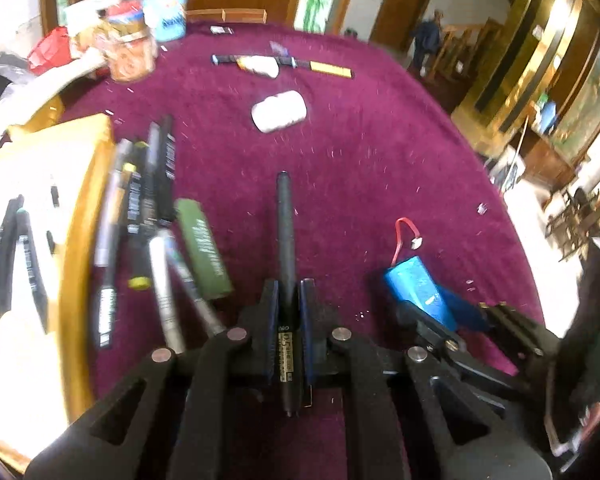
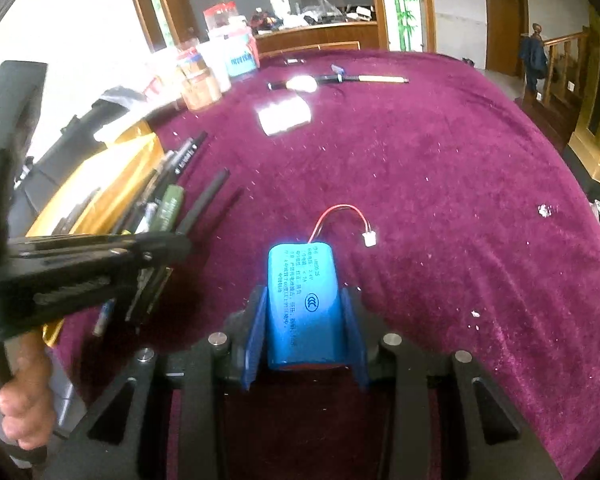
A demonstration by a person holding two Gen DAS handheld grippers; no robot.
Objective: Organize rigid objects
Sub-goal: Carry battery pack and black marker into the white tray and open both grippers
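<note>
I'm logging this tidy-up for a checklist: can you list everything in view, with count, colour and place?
Black pen: one, clamped in the left gripper.
Blue battery pack: one, red lead, between the right gripper's pads.
Pens and markers: several, black, silver, yellow, beside the wooden tray.
Green bar: one, among the pens.
Wooden tray: one, yellow, left.
White pouches: two, centre and far.
Jars: several, far left.
Maroon tablecloth: one.
Left gripper, right gripper: black.
</note>
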